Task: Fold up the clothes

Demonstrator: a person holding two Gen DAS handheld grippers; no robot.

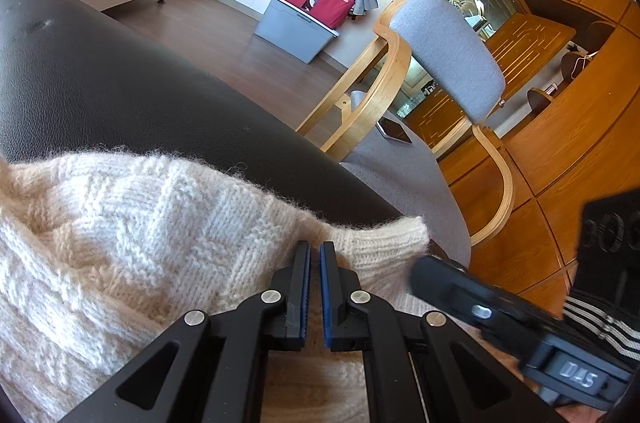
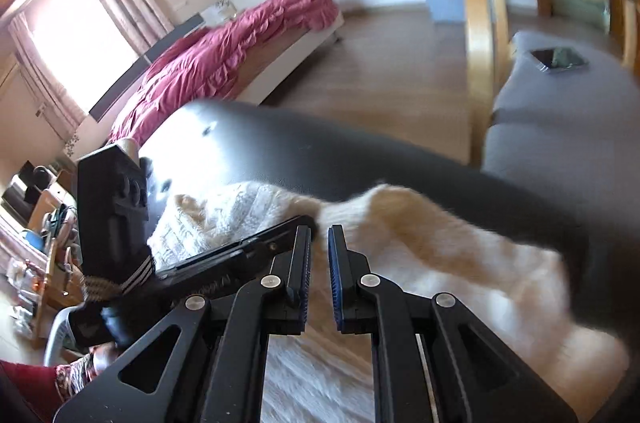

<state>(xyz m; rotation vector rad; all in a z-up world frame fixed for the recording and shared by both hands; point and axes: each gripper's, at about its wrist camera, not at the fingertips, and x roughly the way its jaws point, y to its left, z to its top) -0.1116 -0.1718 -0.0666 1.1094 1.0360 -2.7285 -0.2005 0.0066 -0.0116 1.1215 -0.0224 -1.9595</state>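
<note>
Left wrist view: the left gripper [image 1: 315, 251] hovered over a cream basket-weave knit sweater [image 1: 120, 231] spread on a black leather-like surface [image 1: 100, 79], jaws nearly closed with nothing visibly pinched, apparently poised near the ribbed cuff [image 1: 396, 239] to start a fold.

Right wrist view: the right gripper [image 2: 319, 235], jaws a narrow gap apart and empty, hung above the fuzzy, motion-blurred sweater.

Left tongs [image 1: 315, 251] nearly closed over cream knit sweater [image 1: 120, 223] on black leather surface [image 1: 120, 83].
</note>
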